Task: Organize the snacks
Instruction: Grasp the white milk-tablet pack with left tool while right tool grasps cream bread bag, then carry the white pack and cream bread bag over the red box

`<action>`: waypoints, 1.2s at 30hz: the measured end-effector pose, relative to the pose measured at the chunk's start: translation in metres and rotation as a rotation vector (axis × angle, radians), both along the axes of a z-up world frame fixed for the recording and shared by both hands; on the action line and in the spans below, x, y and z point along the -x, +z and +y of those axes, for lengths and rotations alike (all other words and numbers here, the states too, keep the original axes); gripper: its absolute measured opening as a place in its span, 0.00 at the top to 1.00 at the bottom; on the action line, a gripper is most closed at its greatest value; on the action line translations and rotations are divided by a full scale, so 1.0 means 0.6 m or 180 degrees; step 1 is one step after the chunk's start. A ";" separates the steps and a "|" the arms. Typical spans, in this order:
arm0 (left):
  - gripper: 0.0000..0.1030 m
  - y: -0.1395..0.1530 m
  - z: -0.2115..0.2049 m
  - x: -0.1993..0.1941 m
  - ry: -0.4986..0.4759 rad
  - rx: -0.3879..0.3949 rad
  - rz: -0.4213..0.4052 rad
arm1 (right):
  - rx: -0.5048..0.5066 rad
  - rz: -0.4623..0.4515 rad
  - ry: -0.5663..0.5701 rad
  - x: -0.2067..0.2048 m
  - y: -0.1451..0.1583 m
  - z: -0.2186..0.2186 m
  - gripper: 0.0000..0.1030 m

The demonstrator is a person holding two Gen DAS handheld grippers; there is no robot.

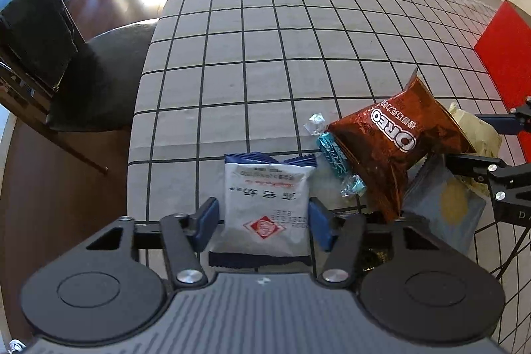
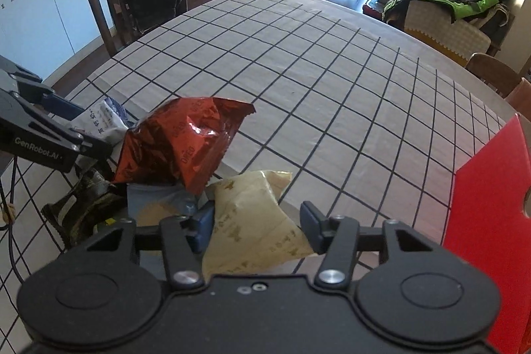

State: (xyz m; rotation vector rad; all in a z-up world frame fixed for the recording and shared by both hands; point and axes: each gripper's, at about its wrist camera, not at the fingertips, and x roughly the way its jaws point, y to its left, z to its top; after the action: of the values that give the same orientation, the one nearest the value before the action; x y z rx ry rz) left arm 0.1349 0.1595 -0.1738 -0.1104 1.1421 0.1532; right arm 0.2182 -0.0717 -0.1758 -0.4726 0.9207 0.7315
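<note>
My left gripper points down at a white packet with blue ends lying on the checked tablecloth, and its blue pads press on the packet's two sides. To the right lie a teal wrapped candy and a brown Oreo bag propped on a blue-grey packet. My right gripper is shut on a crumpled cream packet just right of the Oreo bag. The white packet and the left gripper show at the left of the right wrist view.
A red box stands at the table's right side. A dark packet lies under the pile, beside thin black wires. A black chair sits at the table's left edge. Wooden chairs line the far side.
</note>
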 end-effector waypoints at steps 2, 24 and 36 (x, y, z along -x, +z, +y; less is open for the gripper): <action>0.53 0.002 0.002 0.002 0.0037 0.0020 -0.0005 | -0.0040 0.0018 -0.0049 0.002 0.002 -0.005 0.56; 0.54 0.018 0.031 0.058 0.0400 0.0279 -0.0062 | -0.0528 0.0245 -0.0608 0.051 0.044 -0.106 0.69; 0.54 0.096 -0.012 0.097 0.0405 0.0393 -0.0261 | -0.0765 0.0108 -0.0725 0.084 0.121 -0.161 0.69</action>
State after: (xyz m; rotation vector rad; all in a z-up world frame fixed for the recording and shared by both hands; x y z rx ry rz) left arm 0.0764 0.1523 -0.1161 -0.2967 1.0625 0.1892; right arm 0.1676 -0.1684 -0.1031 -0.1405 0.8880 0.6332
